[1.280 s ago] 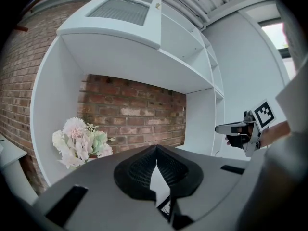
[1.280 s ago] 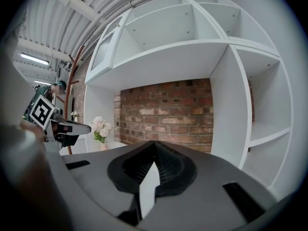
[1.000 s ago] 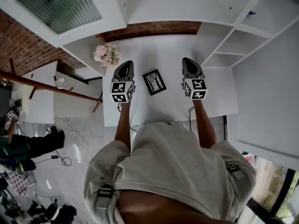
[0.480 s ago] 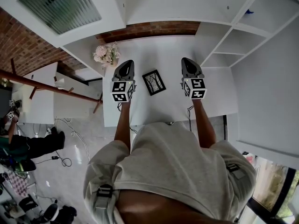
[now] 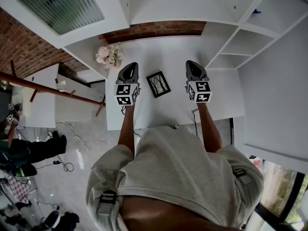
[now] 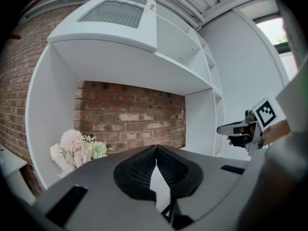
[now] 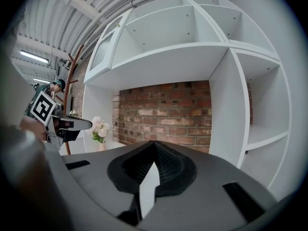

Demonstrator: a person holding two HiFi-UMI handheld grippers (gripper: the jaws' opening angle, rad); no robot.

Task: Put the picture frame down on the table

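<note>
Picture frame [image 5: 158,84] sits on the surface [image 5: 159,113], left gripper [image 5: 129,66] and right gripper [image 5: 192,64] flanking it, both jaws closed and empty: either just set down or awaiting pickup.

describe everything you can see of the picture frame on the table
The picture frame is small and rectangular, with a dark border around a pale picture of dark, branch-like lines. It appears to lie face up on the white table, turned at an angle, between the left gripper and the right gripper. Neither touches it.
</note>
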